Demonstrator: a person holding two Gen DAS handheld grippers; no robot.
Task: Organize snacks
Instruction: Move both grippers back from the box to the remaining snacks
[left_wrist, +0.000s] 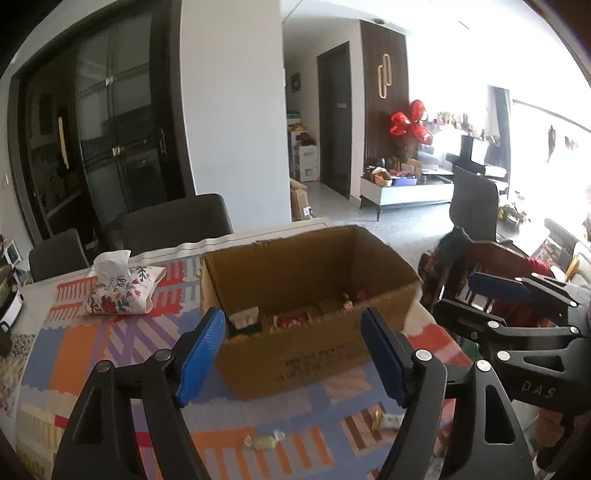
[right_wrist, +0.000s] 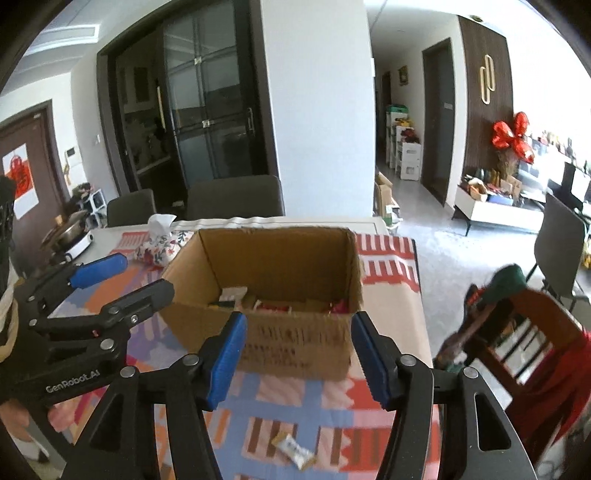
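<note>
An open cardboard box (left_wrist: 306, 354) stands on the patterned tablecloth and holds several snacks (left_wrist: 291, 319). It also shows in the right wrist view (right_wrist: 295, 339), with snacks (right_wrist: 273, 304) on its floor. My left gripper (left_wrist: 291, 354) is open and empty, just in front of the box. My right gripper (right_wrist: 297, 358) is open and empty, also in front of the box. A wrapped candy (left_wrist: 264, 440) and a small snack bar (left_wrist: 386, 420) lie on the cloth near me. The snack bar shows below my right gripper (right_wrist: 295, 451). Each gripper shows in the other's view, the right (left_wrist: 517, 306) and the left (right_wrist: 92, 291).
A floral tissue pouch (left_wrist: 122, 290) lies left of the box. Dark chairs (left_wrist: 177, 225) stand behind the table. A wooden chair (right_wrist: 524, 343) with clothes on it stands at the right. A pot (right_wrist: 70, 236) sits at the far left. The table edge (right_wrist: 424, 314) runs close to the box's right.
</note>
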